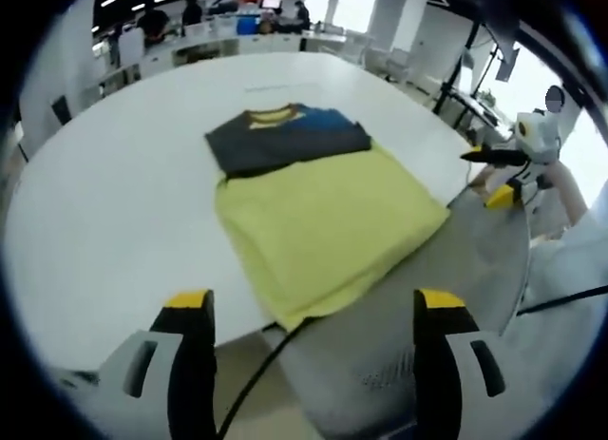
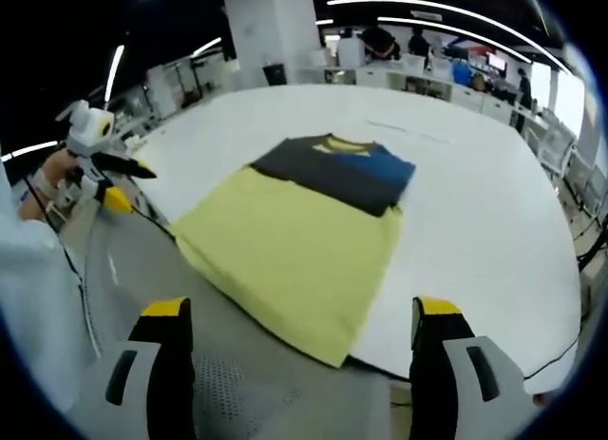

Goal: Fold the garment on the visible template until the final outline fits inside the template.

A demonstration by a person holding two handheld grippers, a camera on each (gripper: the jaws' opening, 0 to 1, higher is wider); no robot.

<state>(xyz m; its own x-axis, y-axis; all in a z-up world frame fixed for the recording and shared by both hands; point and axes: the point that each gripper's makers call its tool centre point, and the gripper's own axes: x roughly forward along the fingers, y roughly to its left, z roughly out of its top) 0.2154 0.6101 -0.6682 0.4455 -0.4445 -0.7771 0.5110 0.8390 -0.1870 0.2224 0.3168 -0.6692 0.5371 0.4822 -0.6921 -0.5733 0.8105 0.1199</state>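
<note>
A: Ahead of the open left gripper and the open right gripper, what lies there?

B: A yellow-and-dark garment on the white table, soft, light, probably limp; grip a yellow corner.

The right hand-held gripper rises from the bottom edge, its two yellow-tipped jaws spread wide with nothing between them. Ahead of the jaws a folded garment lies flat on the white bench: its yellow part is nearer, hanging just over the bench edge, its dark and blue part farther. Off to the left, the left hand-held gripper is held in a hand beside the bench edge.
</note>
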